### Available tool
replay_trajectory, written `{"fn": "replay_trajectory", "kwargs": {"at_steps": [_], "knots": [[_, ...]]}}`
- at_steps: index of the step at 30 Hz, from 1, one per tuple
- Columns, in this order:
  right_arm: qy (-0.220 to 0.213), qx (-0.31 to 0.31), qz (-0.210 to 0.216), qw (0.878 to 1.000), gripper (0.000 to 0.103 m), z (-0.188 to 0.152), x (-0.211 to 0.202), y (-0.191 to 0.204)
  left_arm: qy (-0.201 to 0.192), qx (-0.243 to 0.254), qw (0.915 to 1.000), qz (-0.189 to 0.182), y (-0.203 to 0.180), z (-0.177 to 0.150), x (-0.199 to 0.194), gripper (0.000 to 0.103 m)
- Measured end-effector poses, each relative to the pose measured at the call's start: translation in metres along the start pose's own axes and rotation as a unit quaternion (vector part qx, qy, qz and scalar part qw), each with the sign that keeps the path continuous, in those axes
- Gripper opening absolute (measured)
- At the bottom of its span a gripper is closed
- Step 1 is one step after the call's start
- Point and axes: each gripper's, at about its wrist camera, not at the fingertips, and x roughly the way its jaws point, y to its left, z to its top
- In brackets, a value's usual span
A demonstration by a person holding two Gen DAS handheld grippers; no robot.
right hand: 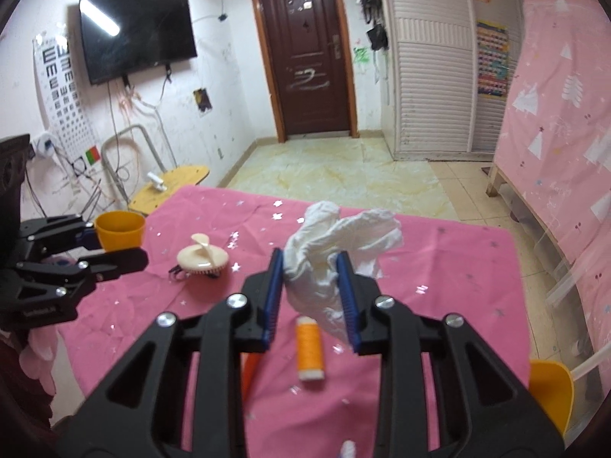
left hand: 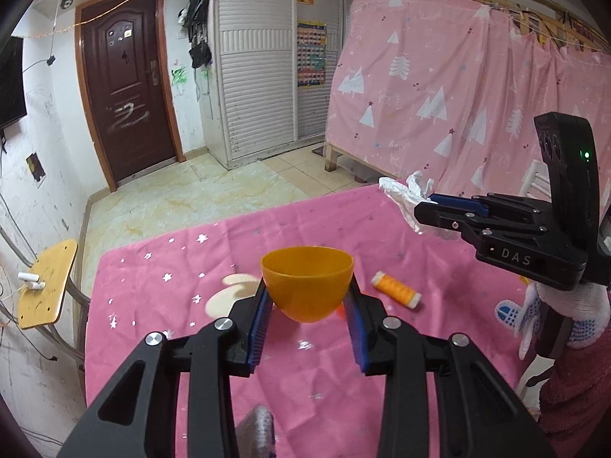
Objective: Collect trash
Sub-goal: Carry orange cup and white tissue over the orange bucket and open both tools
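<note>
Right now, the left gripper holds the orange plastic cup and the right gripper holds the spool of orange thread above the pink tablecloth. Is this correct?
Not quite. The right gripper holds a crumpled white tissue, not the spool of orange thread, which lies on the pink tablecloth; the right wrist view shows this. The left gripper does hold the orange plastic cup.

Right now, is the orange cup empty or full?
Empty: the left wrist view looks into the orange cup and shows only bare inner wall.
</note>
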Motion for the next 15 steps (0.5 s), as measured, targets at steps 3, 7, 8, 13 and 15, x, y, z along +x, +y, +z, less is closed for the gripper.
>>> {"fn": "replay_trajectory", "kwargs": {"at_steps": [3,7,8,13,15], "knots": [[-0.014,0.016,-0.01,1.0,0.027,-0.007,-0.02,-0.02,-0.007,0.009,0.9999,-0.008,-0.022,0.008,-0.002,0.029],[-0.031,0.039,-0.028,0.998,0.027,-0.018,-0.046,-0.049,-0.011,0.02,0.9995,-0.02,-0.05,0.017,0.0,0.029],[-0.033,0.043,-0.031,0.998,0.027,-0.021,-0.05,-0.055,-0.011,0.023,0.9994,-0.024,-0.058,0.019,0.001,0.029],[-0.048,0.073,-0.057,0.995,0.027,-0.036,-0.074,-0.092,-0.007,0.043,0.9982,-0.042,-0.096,0.026,0.01,0.029],[-0.053,0.087,-0.069,0.992,0.027,-0.044,-0.082,-0.106,-0.004,0.048,0.9975,-0.051,-0.113,0.028,0.015,0.029]]}}
